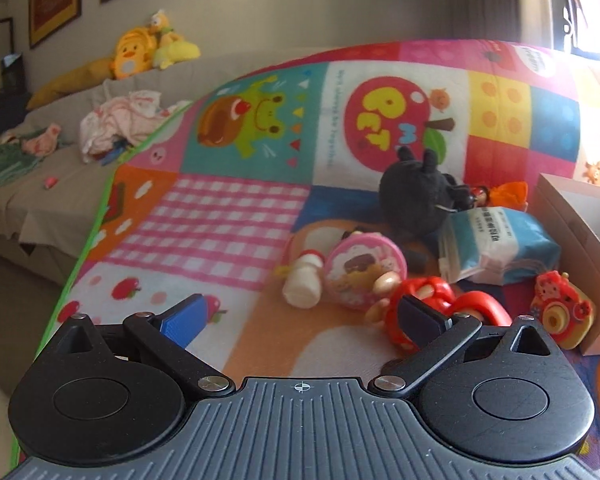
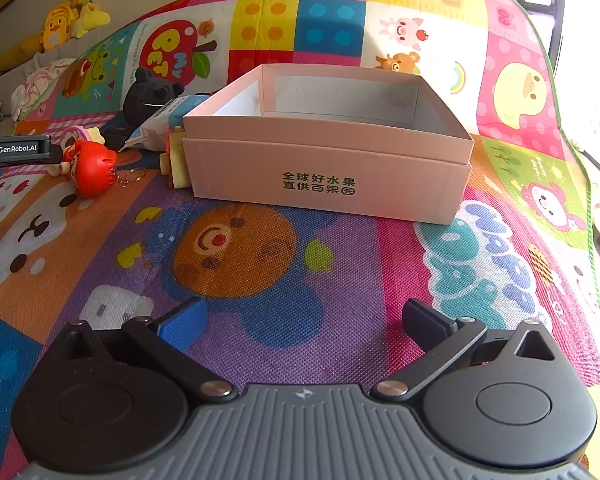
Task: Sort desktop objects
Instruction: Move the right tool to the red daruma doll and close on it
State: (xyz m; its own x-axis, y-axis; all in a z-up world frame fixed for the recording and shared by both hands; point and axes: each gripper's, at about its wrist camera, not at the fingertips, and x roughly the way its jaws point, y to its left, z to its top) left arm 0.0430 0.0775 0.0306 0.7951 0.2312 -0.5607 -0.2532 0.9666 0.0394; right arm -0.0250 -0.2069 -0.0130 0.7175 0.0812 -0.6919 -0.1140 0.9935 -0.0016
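From my left tool (image 1: 300, 316), spread wide with nothing between its fingers, I see the play mat (image 1: 228, 208) running bare to the far and left, ending at a green edge (image 1: 100, 216) beyond which a grey sofa (image 1: 52, 184) sits lower. The clutter lies to the right: a red doll (image 1: 432, 304) partly behind my right finger, a round pink tin (image 1: 364, 268) touching a small white bottle (image 1: 302, 284), a blue-and-white tissue pack (image 1: 500, 244) behind them, and a black plush (image 1: 416, 196) farther still. A toy camera (image 1: 562, 312) stands just beside the wall of the pink cardboard box (image 1: 580, 216) at the right edge.

My right tool (image 2: 304, 324) is also spread and holds nothing, hovering over a bare stretch of mat with the orange bear print (image 2: 236, 248). The box (image 2: 328, 168) stands straight ahead, top open, green Chinese lettering on its near wall; I see nothing in the part of its interior that shows. To its left the red doll (image 2: 92, 168) lies on its side with a key ring (image 2: 130, 178) beside it, and the other tool's body (image 2: 16, 150) reaches in from the left edge, close to the doll. To the right of the box the mat stays open up to its green border (image 2: 580, 168).
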